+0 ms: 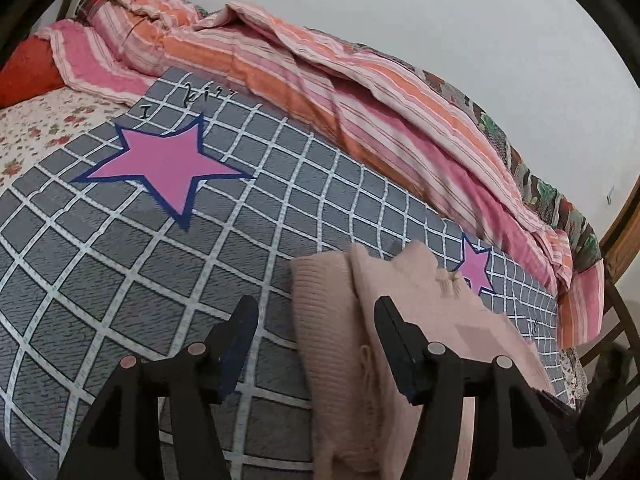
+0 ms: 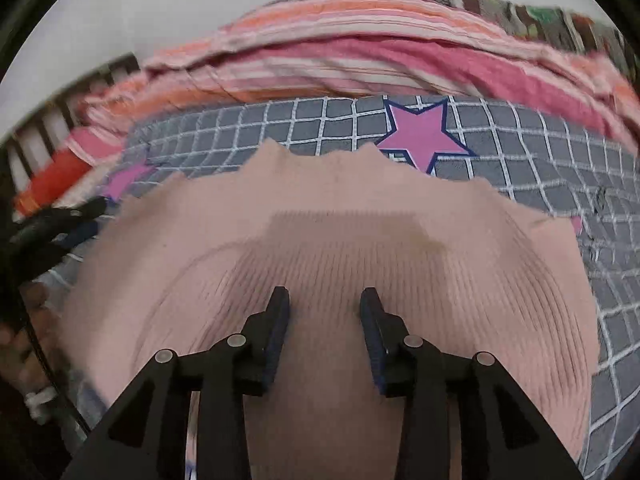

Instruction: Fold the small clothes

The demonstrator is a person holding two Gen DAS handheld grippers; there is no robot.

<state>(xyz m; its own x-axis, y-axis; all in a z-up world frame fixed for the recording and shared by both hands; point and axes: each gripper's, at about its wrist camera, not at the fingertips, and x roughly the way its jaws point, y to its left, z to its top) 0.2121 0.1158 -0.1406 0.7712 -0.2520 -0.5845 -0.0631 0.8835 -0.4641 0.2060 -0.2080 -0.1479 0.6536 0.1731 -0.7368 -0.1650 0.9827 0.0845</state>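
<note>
One pink knitted garment (image 2: pixel 320 240) lies folded on my bed's grey checked cover (image 1: pixel 120 280), on the near side of the pink star (image 2: pixel 420 136). My right tool (image 2: pixel 324 304) hangs over the garment's ribbed middle, fingers spread, pinching nothing. My left tool (image 1: pixel 316 320) stands spread at the garment's left edge, one finger (image 1: pixel 390 320) over the knit.

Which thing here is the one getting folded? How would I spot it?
Find the grey checked bedspread with pink stars. On it lies a soft dusty-pink ribbed knitted garment. It is the only plain, one-coloured cloth; the pink-and-orange quilt behind is striped.
</note>
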